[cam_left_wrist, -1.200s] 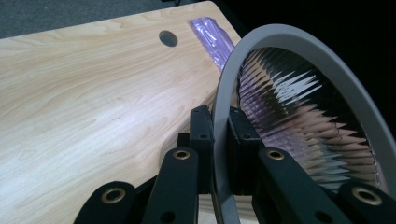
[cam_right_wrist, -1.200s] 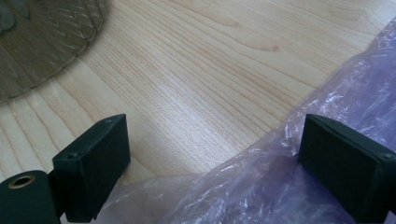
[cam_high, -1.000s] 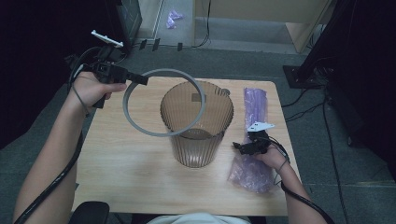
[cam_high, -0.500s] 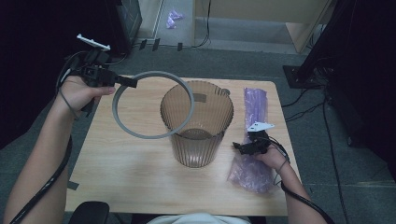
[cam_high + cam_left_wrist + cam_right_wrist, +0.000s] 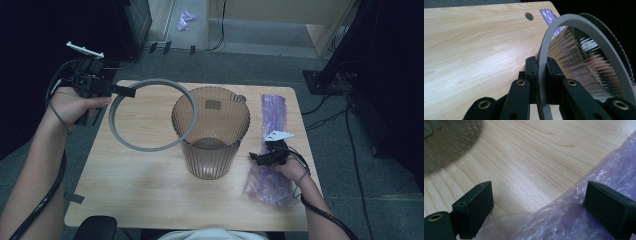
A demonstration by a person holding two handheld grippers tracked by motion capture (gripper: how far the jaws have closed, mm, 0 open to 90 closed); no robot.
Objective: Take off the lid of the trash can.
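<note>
On the table the bin stands at centre, the ring overlaps its left rim, held up in the left gripper, and the plastic bag lies at right under the right gripper.

High view overhead facing forward-down, gripper views close and low, all sharing the wooden table

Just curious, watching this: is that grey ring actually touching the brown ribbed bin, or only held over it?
Cannot tell. In the high view the grey ring, clamped in the left gripper, overlaps the ribbed bin at its rim, but neither that nor the left gripper view shows contact or a gap.
</note>
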